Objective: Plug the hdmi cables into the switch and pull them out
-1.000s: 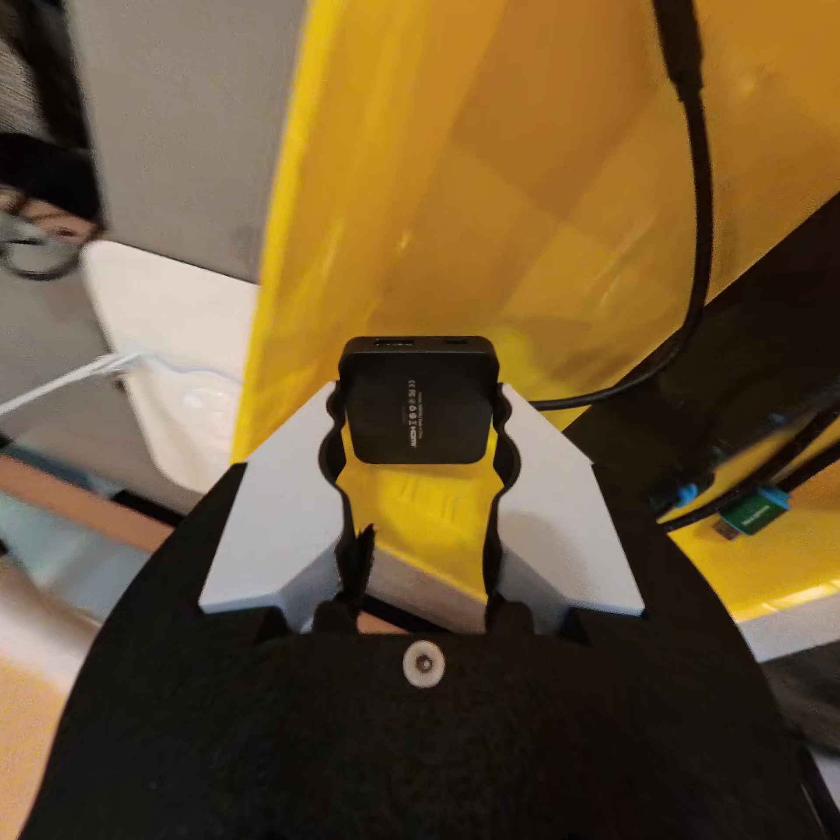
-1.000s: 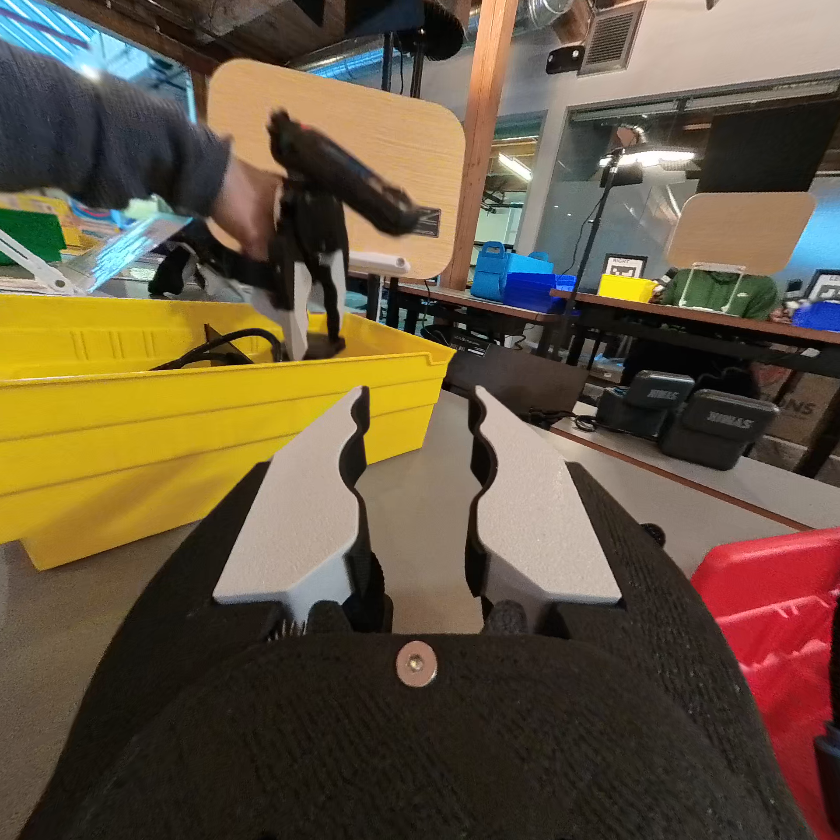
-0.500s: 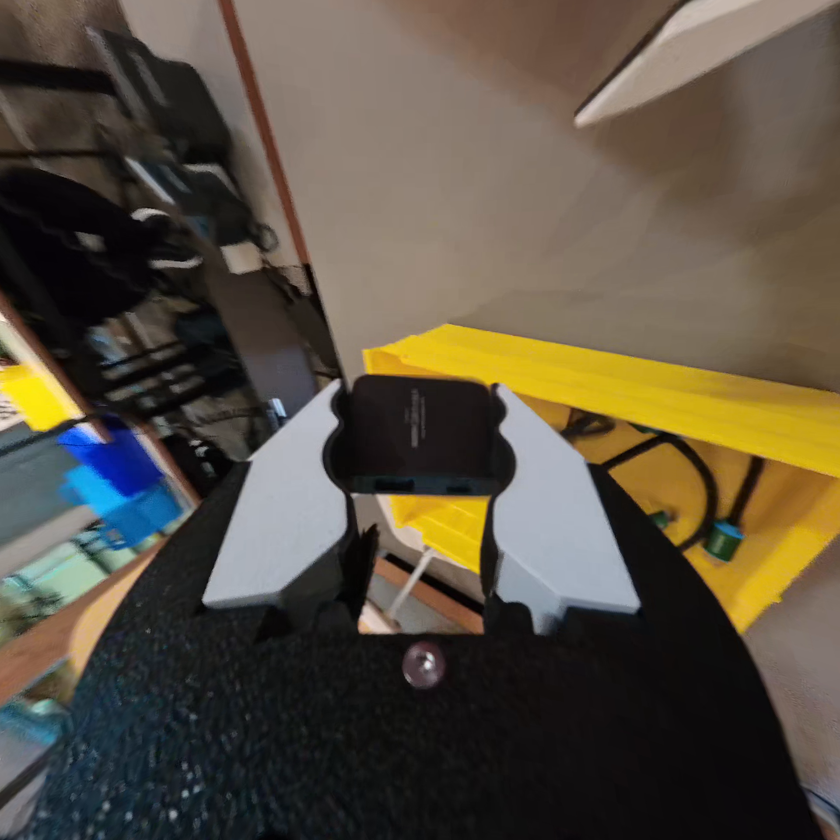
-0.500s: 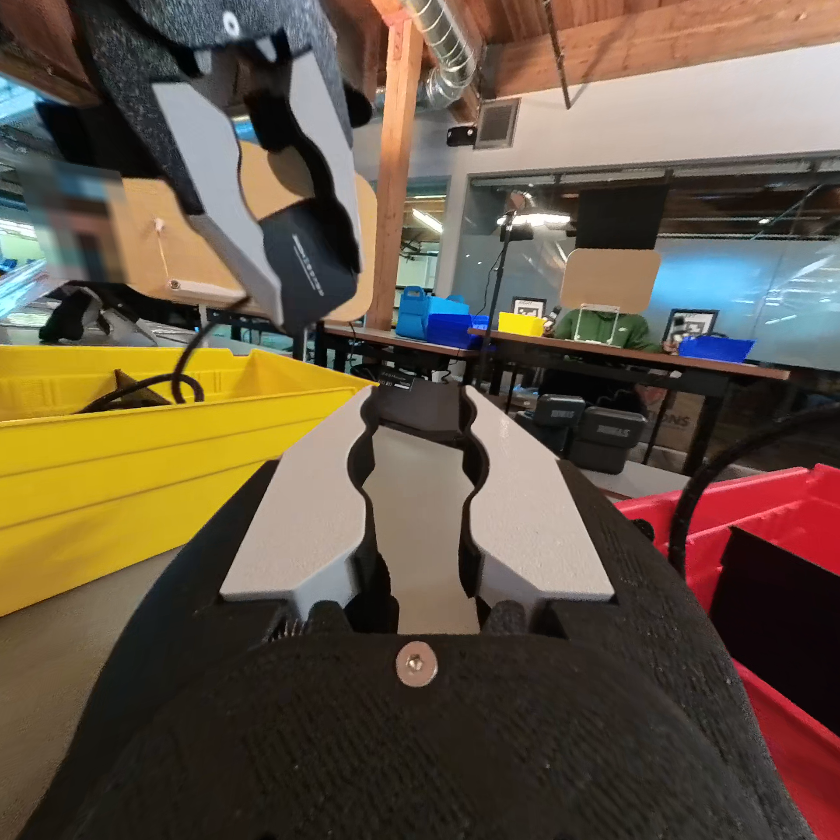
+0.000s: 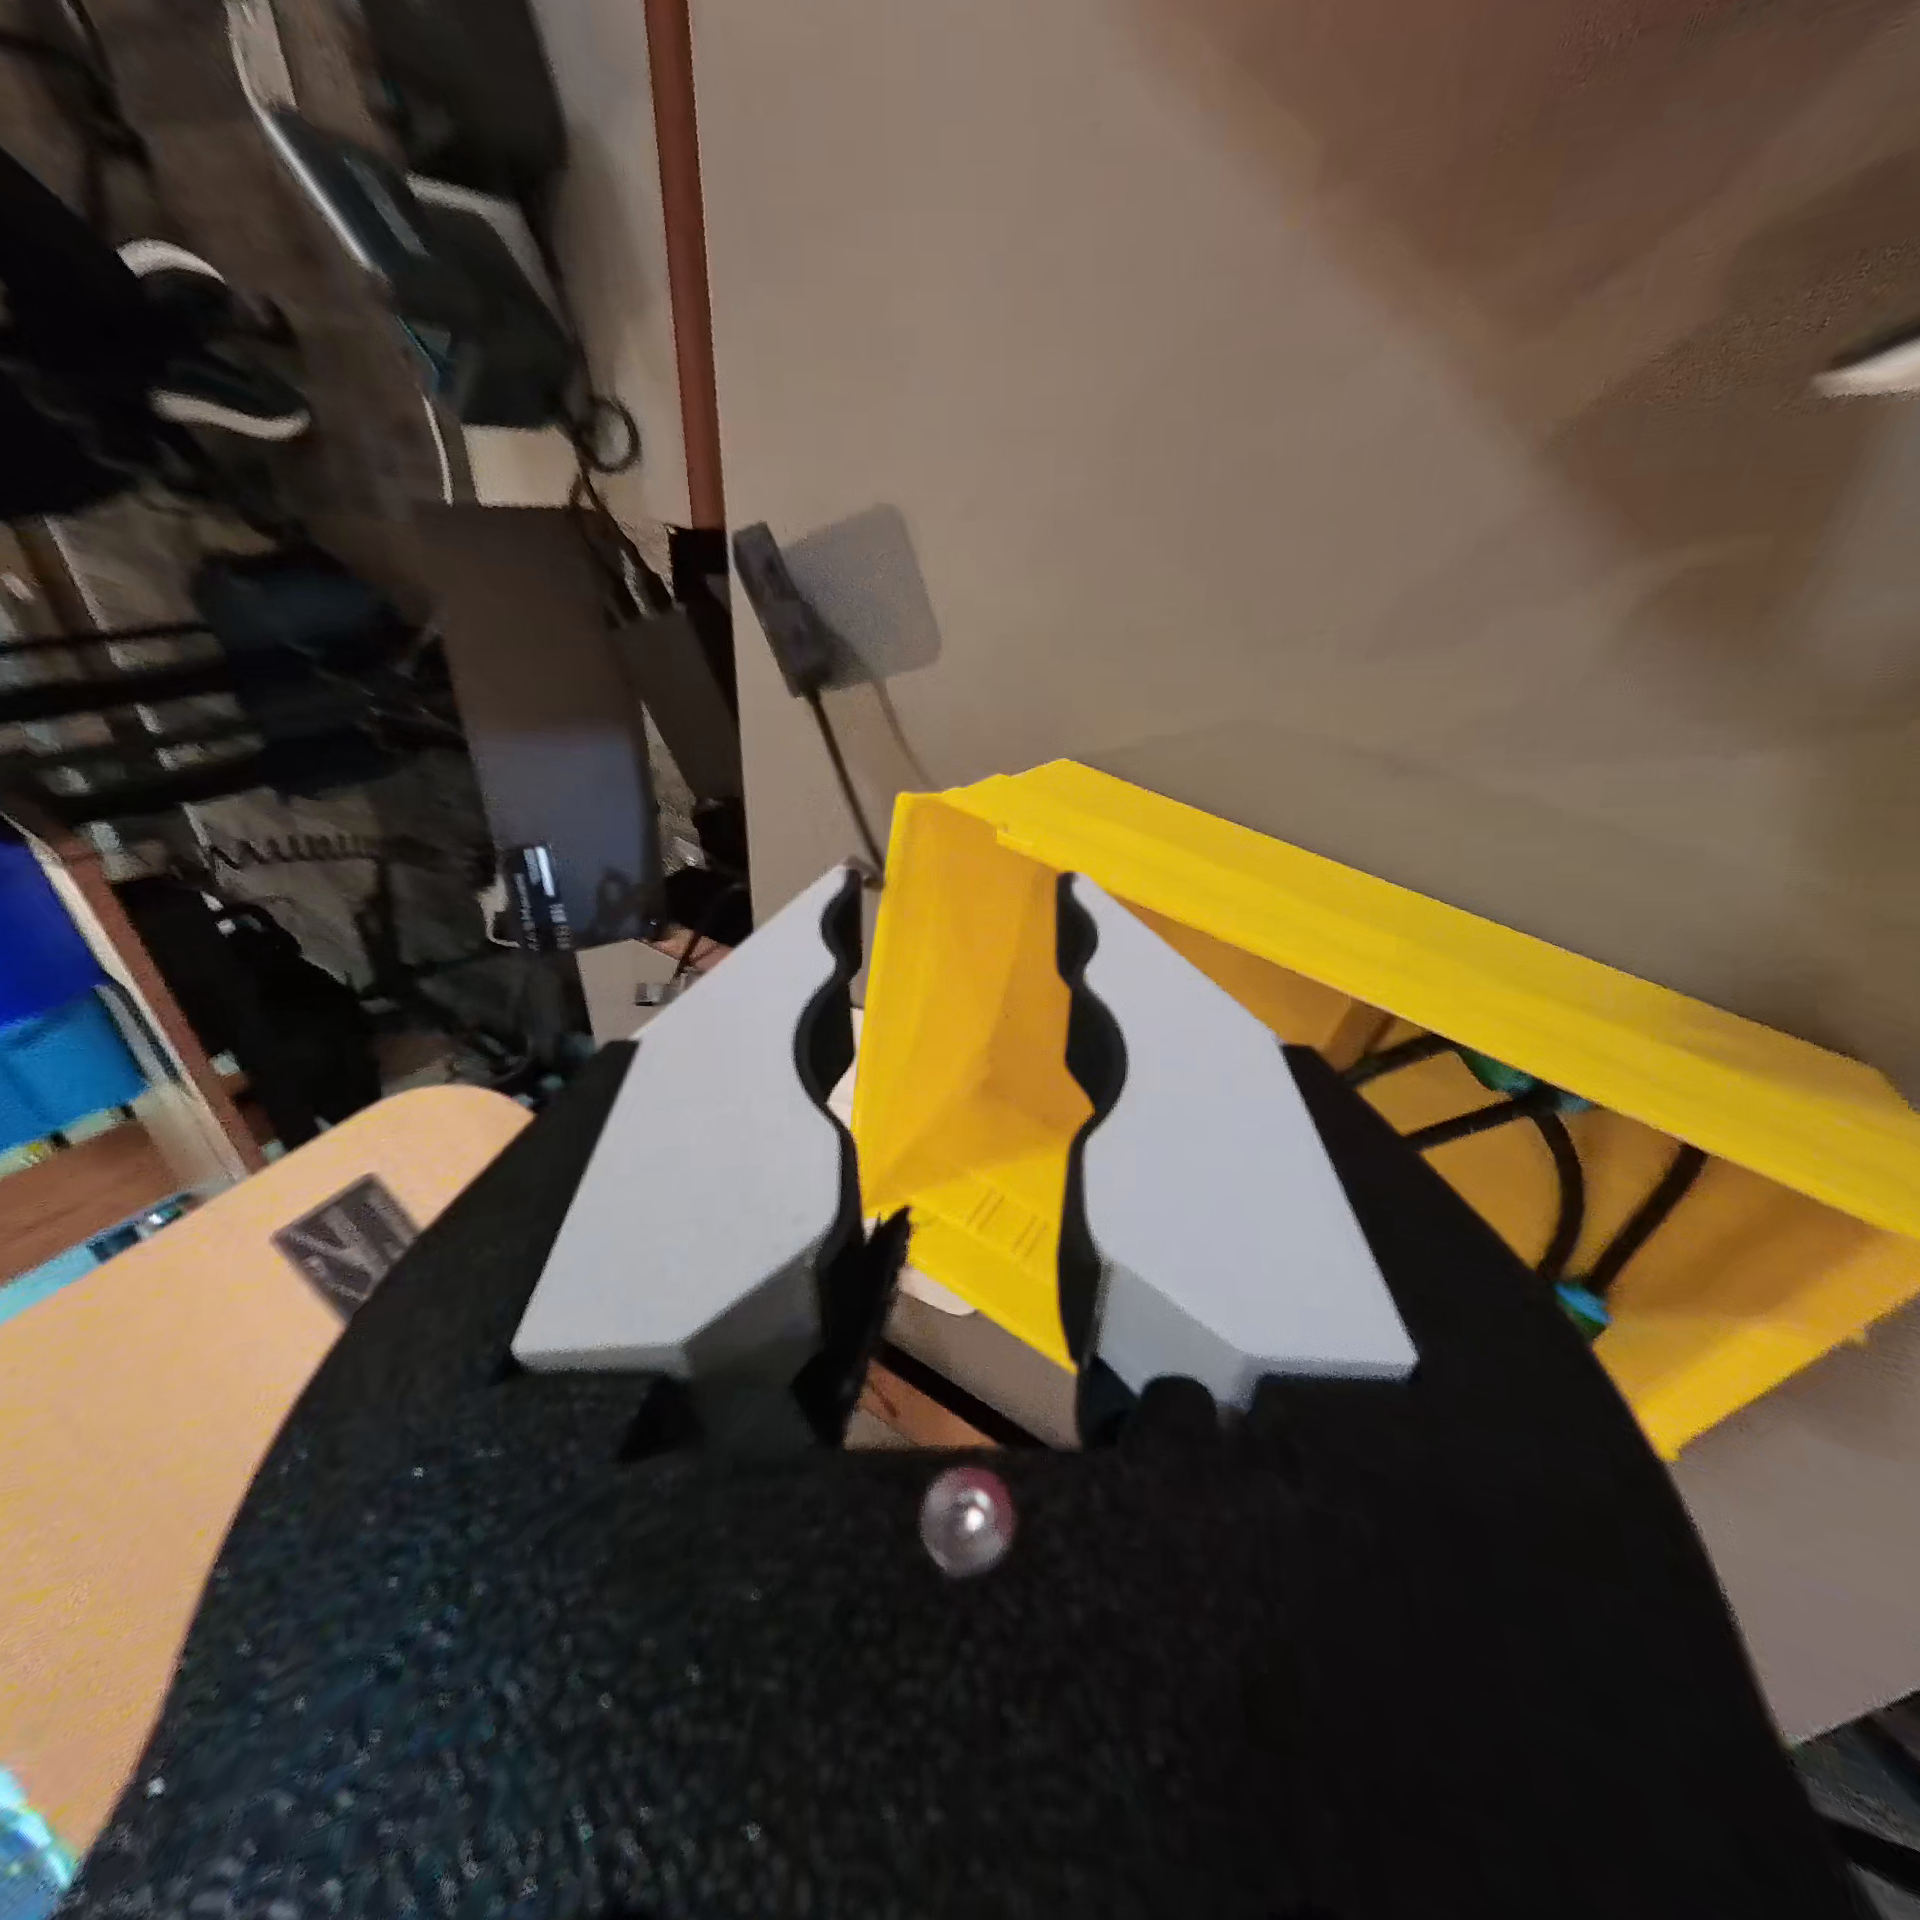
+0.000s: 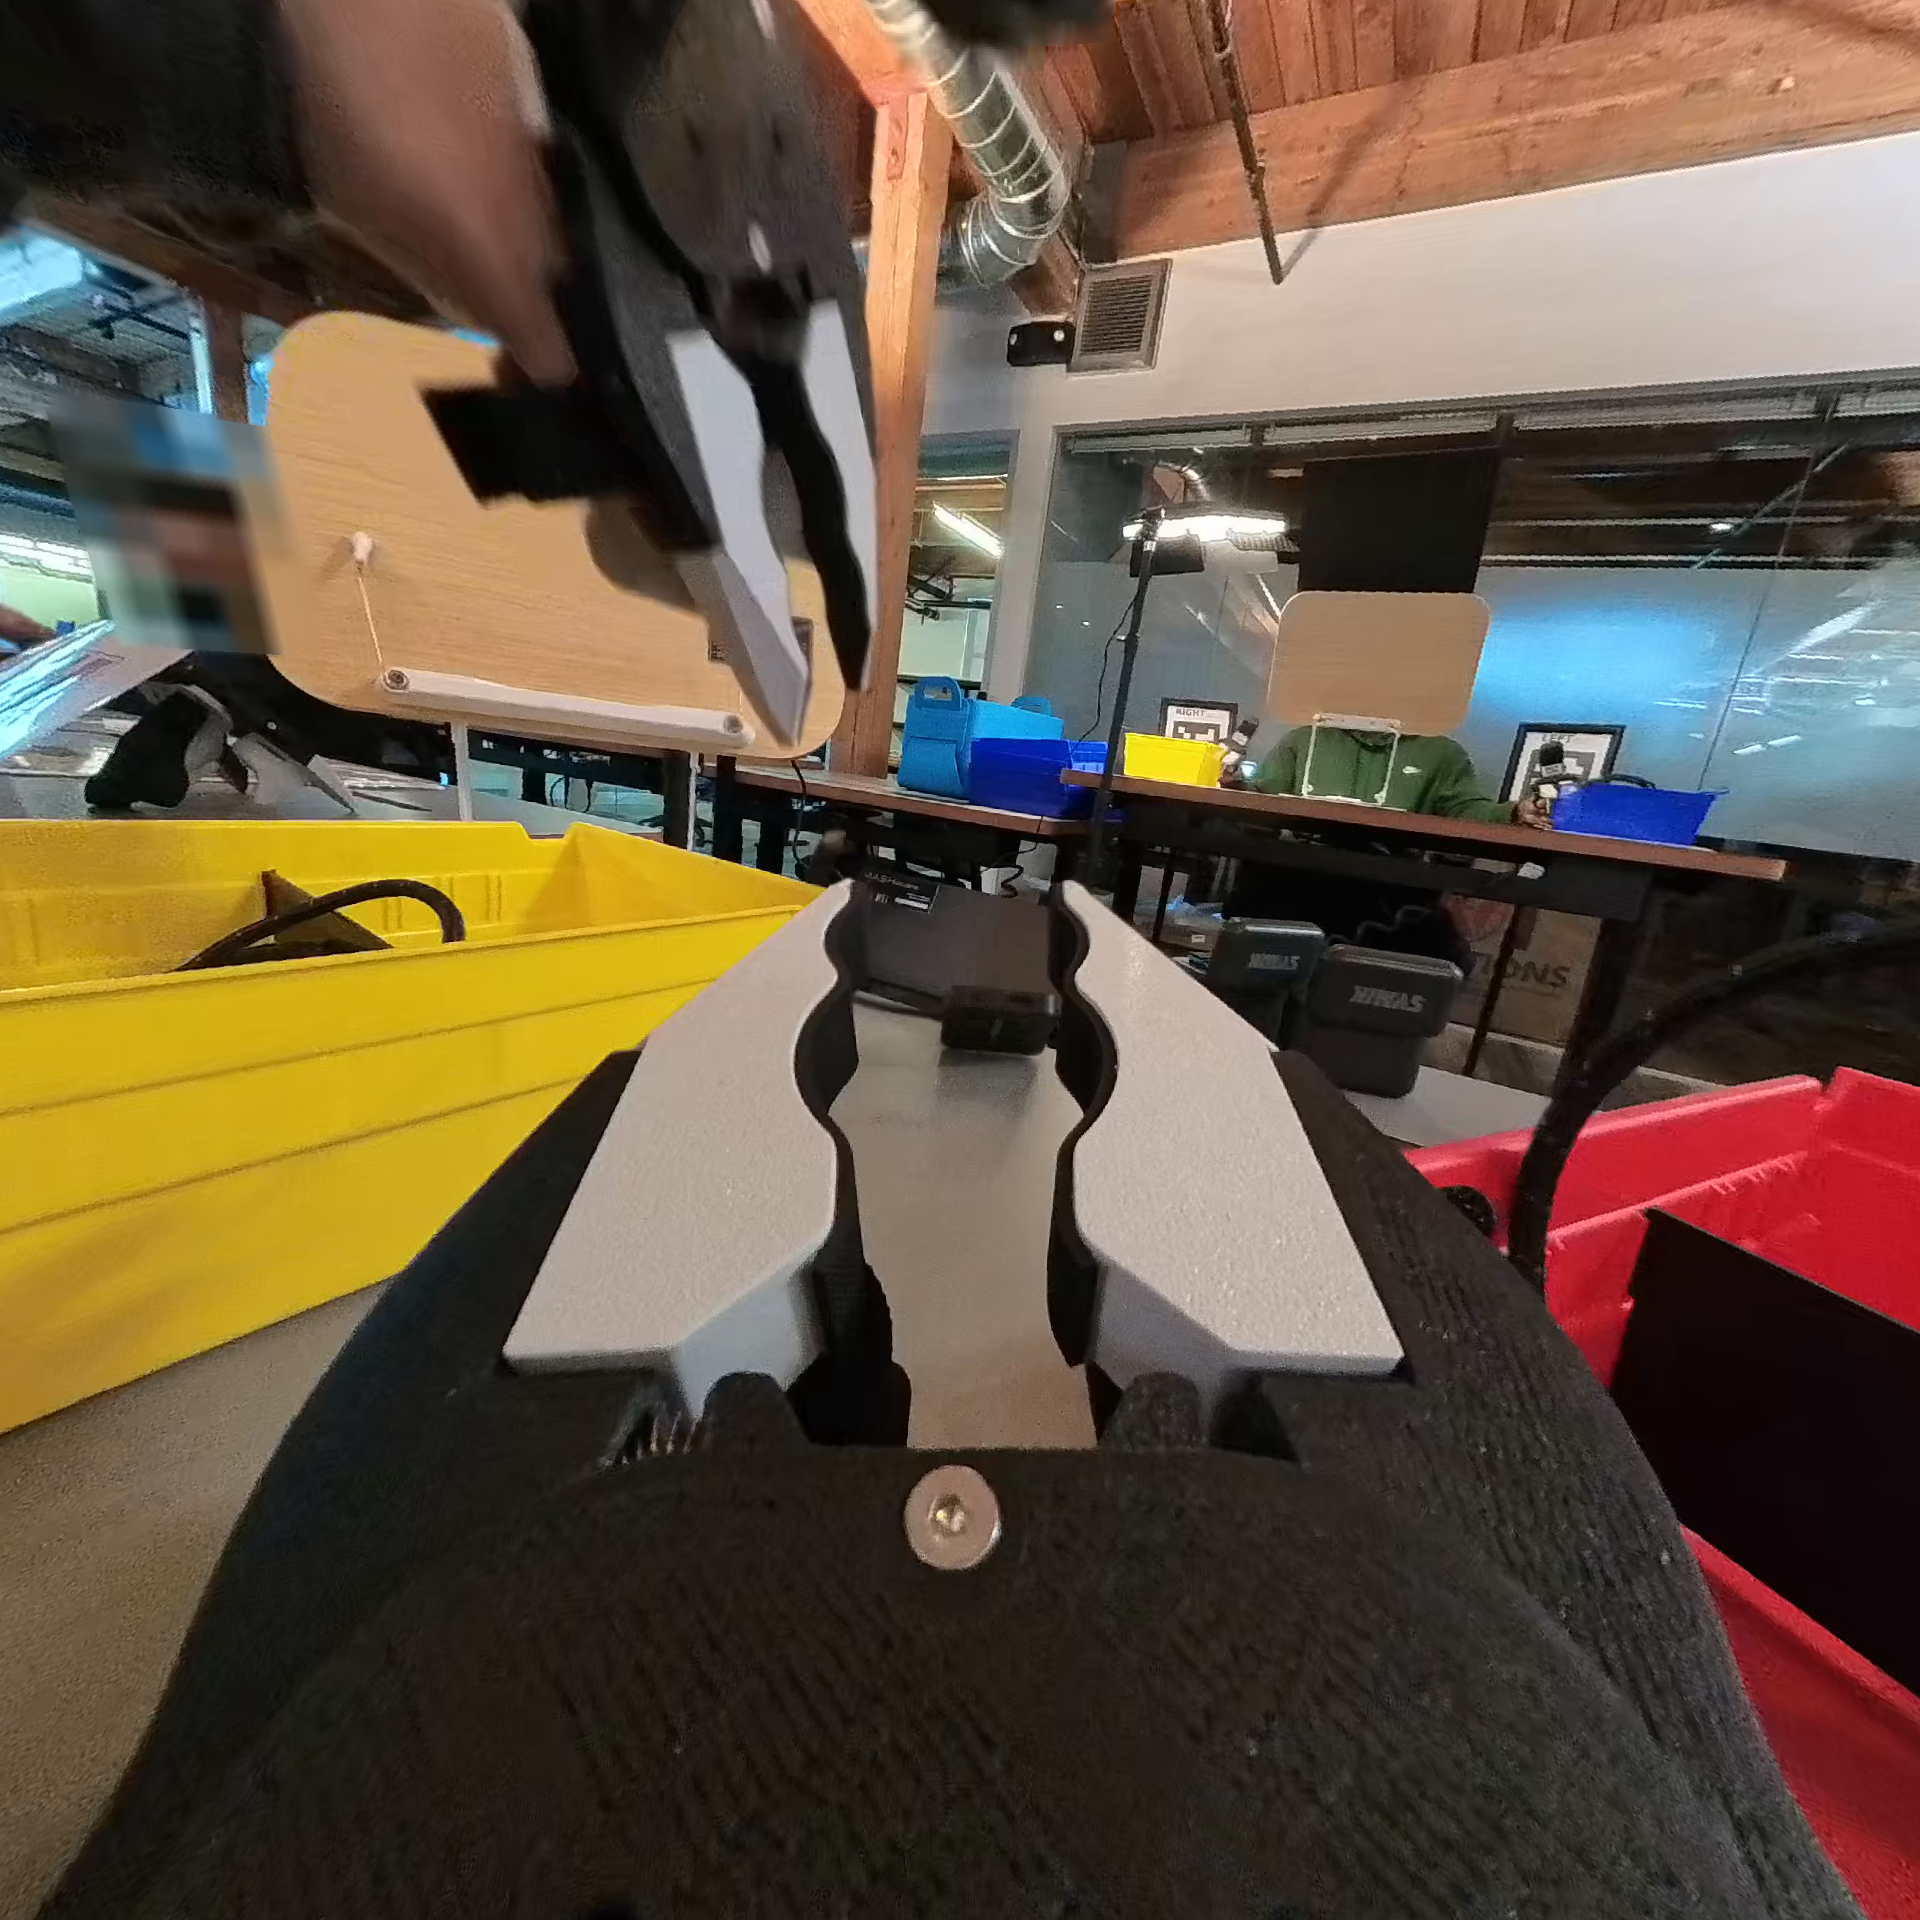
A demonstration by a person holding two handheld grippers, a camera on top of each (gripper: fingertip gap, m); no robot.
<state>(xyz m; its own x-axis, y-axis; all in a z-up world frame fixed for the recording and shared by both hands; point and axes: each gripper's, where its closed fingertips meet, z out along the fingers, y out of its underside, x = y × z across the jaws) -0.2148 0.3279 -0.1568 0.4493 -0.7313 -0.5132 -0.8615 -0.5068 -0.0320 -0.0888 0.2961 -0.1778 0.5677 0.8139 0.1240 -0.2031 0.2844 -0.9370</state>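
The black HDMI switch lies on the grey table, free of both grippers. In the right wrist view it sits just beyond my fingertips, with a short cable leading off to its left. My left gripper is open and empty, held above the table and the yellow bin. It also shows at the top of the right wrist view. My right gripper is open and empty, low over the table. Black HDMI cables with green and blue ends lie in the yellow bin.
The yellow bin stands left of my right gripper, with a cable inside. A red bin with a black cable stands on the right. A wooden board on a stand rises behind. A person sits at a far table.
My left gripper carried the switch out of the yellow bin and let it go; the switch now lies on the table. The left jaws are open and empty. My right gripper tilted slightly upward.
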